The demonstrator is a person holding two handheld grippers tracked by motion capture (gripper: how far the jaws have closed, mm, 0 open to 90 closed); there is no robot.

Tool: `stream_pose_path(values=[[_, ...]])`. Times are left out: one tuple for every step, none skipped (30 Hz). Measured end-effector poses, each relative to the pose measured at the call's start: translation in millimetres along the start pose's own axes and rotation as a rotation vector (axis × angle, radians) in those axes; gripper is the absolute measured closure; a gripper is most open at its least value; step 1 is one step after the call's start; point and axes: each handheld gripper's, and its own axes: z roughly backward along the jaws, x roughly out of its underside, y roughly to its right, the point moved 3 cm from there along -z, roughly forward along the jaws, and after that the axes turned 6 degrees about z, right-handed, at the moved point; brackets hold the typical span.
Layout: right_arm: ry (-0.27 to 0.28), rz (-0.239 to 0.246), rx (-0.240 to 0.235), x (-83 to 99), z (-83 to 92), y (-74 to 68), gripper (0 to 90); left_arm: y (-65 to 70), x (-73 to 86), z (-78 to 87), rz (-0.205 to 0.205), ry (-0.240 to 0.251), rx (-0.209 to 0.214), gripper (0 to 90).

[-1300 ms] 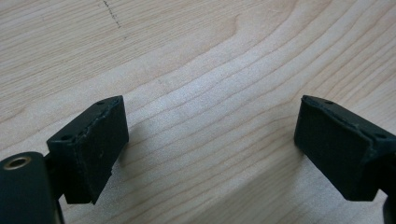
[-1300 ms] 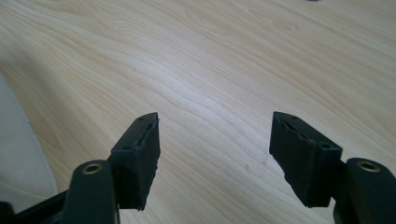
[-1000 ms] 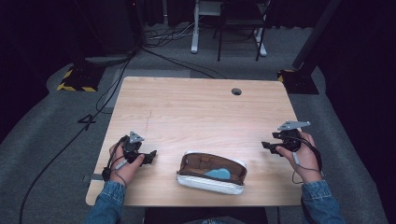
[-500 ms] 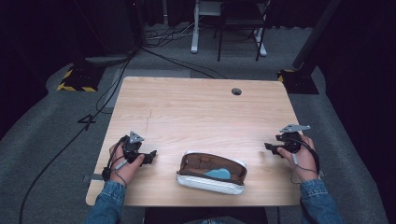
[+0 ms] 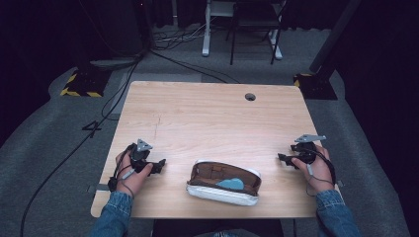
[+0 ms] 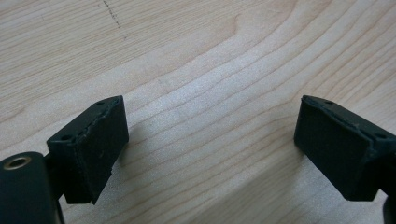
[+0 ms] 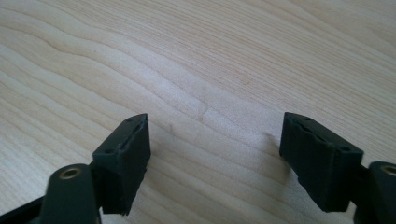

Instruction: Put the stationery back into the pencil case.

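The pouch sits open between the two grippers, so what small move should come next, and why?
Probably the right gripper should slide toward the pouch. Its jaws stand open with nothing between them, apart from the pouch, and point toward its open end.

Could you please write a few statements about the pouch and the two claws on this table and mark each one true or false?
1. The pouch lies open near the table's front edge. True.
2. The left claw is shut on the pouch. False: it is open, apart from the pouch, bare wood between its jaws.
3. Something blue lies inside the pouch. True.
4. The right claw holds a pen. False: its jaws stand open and have just been opening, with nothing between them.
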Motion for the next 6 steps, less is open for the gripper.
stream_pose_path(values=[[0.012, -0.003, 0.001, 0.4, -1.4, -0.1, 19.6, 0.0, 0.0, 0.0, 0.0, 0.0, 0.0, 10.2], [0.021, -0.001, 0.004, 1.1, -3.1, 0.3, 15.2, 0.0, 0.0, 0.0, 0.0, 0.0, 0.0, 10.2], [0.042, -0.006, 0.014, 1.9, -5.6, 0.4, 12.1, 0.0, 0.0, -0.1, 0.0, -0.001, 0.0, 10.2], [0.042, -0.006, 0.014, 1.9, -5.6, 0.4, 12.1, 0.0, 0.0, -0.1, 0.0, -0.001, 0.0, 10.1], [0.059, -0.013, 0.021, 1.8, -8.2, 0.5, 11.4, 0.1, -0.1, -0.2, 0.0, 0.0, 0.0, 10.1], [0.06, -0.013, 0.02, 1.7, -8.2, 0.5, 11.3, 0.1, -0.1, -0.2, 0.0, 0.0, 0.001, 10.0]])
